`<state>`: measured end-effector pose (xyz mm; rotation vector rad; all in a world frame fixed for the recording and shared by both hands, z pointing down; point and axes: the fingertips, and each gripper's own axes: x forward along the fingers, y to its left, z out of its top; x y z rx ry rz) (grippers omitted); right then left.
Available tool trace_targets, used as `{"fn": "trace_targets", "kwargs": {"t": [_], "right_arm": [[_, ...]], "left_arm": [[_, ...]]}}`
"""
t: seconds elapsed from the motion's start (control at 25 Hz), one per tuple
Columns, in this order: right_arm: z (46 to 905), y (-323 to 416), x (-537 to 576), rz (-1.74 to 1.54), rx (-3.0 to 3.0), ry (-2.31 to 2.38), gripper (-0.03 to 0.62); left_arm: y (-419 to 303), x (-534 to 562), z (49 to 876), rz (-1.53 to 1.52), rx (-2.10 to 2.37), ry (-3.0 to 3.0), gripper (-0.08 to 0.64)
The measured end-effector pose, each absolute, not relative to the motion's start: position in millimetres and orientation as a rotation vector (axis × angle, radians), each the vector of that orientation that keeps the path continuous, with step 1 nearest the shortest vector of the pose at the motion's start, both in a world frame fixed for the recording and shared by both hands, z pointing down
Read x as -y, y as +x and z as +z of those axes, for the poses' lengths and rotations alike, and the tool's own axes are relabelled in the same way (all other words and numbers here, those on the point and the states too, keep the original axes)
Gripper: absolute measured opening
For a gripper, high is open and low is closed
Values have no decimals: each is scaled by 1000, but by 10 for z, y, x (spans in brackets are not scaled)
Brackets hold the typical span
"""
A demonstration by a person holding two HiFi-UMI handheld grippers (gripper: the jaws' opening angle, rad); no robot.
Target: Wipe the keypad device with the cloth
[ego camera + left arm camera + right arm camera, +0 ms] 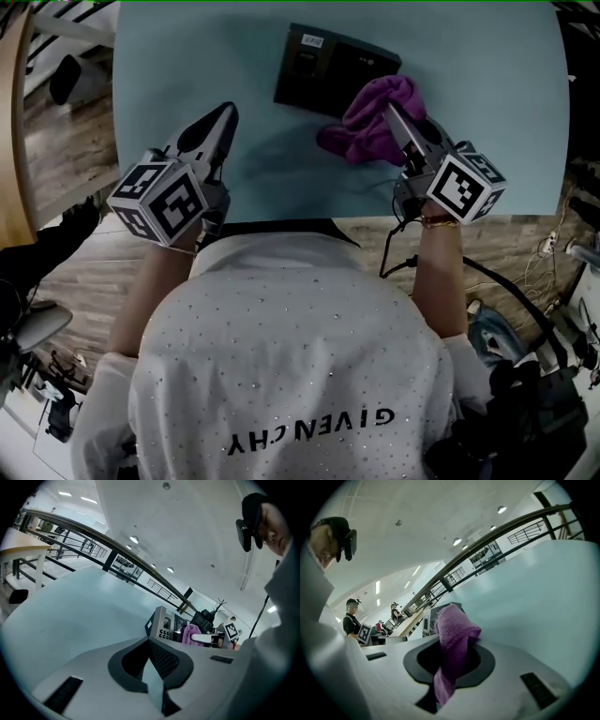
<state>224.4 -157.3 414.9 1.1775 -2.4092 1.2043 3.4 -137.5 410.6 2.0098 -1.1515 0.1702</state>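
Two grippers over table (187,56). Right gripper (394,114) is clamped on a bunched purple cloth (367,122); its own view shows the fabric pinched between the jaws, with a tail hanging below. Left gripper (225,117) has its jaws together with nothing between them, and hovers near the table's 7 o'clock edge, well apart from the work. Keypad (328,64) lies flat at the table's 12 o'clock. The cloth sits at the keypad's 4 o'clock corner, touching or just overlapping it; actual pressure cannot be told. Step judged: cloth in hand, at the start of the wipe, most of the face untouched. Next move calls for carrying the cloth toward 10 o'clock onto the keys with light downward pressure. The left gripper may need to steady the keypad against sliding.
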Motion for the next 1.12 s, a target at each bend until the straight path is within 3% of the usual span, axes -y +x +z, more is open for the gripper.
{"fn": "trace_targets", "kwargs": {"t": [0.52,0.88,1.12], "right_arm": [[4234,2339,1452,1139,2169,1650,44],[3866,1476,1453,1084,2273,1614,44],[3864,830,1476,1125,2364,1392,44]], "left_arm": [[61,1443,4161,90,896,2101,0],[-85,1464,4148,259,854,2311,0],[-20,1462,4100,208,754,2298,0]]}}
